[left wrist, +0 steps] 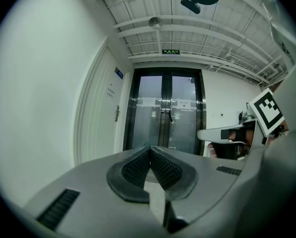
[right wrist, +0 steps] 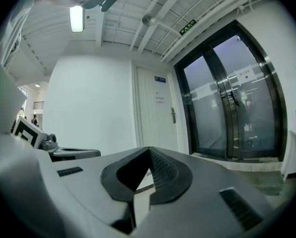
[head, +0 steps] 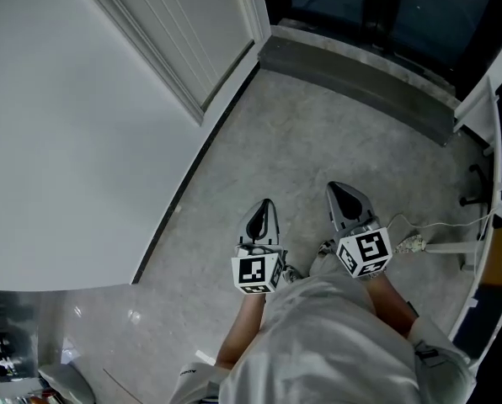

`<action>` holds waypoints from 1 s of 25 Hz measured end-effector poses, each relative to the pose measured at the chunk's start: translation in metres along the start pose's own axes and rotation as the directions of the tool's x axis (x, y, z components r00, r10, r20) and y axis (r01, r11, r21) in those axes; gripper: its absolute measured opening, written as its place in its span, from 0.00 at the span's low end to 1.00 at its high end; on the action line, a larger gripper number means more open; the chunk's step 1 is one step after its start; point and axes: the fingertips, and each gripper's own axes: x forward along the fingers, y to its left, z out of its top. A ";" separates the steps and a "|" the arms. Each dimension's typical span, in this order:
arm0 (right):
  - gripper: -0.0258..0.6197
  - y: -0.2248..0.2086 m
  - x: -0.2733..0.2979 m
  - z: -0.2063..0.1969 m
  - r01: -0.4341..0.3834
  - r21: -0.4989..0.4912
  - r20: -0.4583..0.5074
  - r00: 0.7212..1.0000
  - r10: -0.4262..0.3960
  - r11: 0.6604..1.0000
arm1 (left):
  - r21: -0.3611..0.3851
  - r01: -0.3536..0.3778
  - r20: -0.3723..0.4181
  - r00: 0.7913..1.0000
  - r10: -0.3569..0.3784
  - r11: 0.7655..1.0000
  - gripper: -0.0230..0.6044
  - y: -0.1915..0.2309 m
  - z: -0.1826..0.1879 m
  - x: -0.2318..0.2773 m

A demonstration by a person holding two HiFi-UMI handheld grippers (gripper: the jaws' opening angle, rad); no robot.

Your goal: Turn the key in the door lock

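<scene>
Grey speckled floor (head: 301, 150); white wall (head: 57, 124) at 9 o'clock, dark glazed double doors (head: 386, 7) at 1 o'clock, lit ceiling lamp (right wrist: 77, 18) overhead.

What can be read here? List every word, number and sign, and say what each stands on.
Nothing here is legible.
Green lit sign above the glass double doors: too small to read.
Blue plate on the white door: too small to read.
Notice below that plate: blurred.
Papers on the glass doors: blurred.
</scene>
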 end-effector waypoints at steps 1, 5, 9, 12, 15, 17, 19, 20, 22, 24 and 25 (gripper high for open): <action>0.03 -0.007 0.003 0.001 0.001 0.001 -0.002 1.000 -0.001 1.000 | 0.003 0.002 0.000 1.000 -0.002 1.000 0.05 -0.004 0.002 0.007; 0.03 -0.022 0.012 0.010 -0.048 -0.065 0.000 0.999 0.048 0.997 | 0.009 -0.020 -0.031 0.999 0.020 1.000 0.05 -0.014 0.005 0.034; 0.03 -0.045 0.021 0.020 -0.067 -0.040 0.043 0.997 0.069 0.997 | 0.030 -0.039 0.030 0.999 0.038 0.999 0.05 -0.030 0.019 0.062; 0.03 -0.054 0.032 0.030 -0.075 0.026 0.078 0.994 0.072 0.997 | 0.036 -0.046 0.022 0.999 0.046 0.998 0.05 -0.033 0.015 0.077; 0.03 -0.057 0.041 0.039 -0.090 -0.031 0.101 0.991 0.092 0.996 | 0.038 -0.040 0.019 0.999 0.040 0.998 0.05 -0.039 0.018 0.095; 0.03 -0.064 0.048 0.042 -0.085 -0.063 0.114 0.989 0.092 0.994 | 0.043 -0.030 0.023 0.999 0.029 0.999 0.05 -0.043 0.021 0.108; 0.03 -0.073 0.059 0.043 -0.081 -0.083 0.110 0.990 0.090 0.993 | 0.045 -0.025 0.026 0.999 0.024 0.999 0.05 -0.041 0.023 0.122; 0.03 -0.078 0.066 0.042 -0.083 -0.084 0.104 0.990 0.092 0.993 | 0.043 -0.025 0.026 0.999 0.024 0.999 0.05 -0.037 0.023 0.129; 0.03 -0.085 0.085 0.042 -0.099 -0.076 0.098 0.989 0.106 0.992 | 0.035 -0.025 0.026 0.999 0.024 0.999 0.05 -0.026 0.023 0.145; 0.03 -0.091 0.106 0.041 -0.104 -0.064 0.087 0.990 0.110 0.992 | 0.030 -0.019 0.022 1.000 0.019 0.999 0.05 -0.012 0.021 0.163; 0.03 -0.094 0.117 0.040 -0.100 -0.061 0.080 0.991 0.105 0.993 | 0.029 -0.015 0.019 1.000 0.014 0.999 0.05 -0.005 0.022 0.173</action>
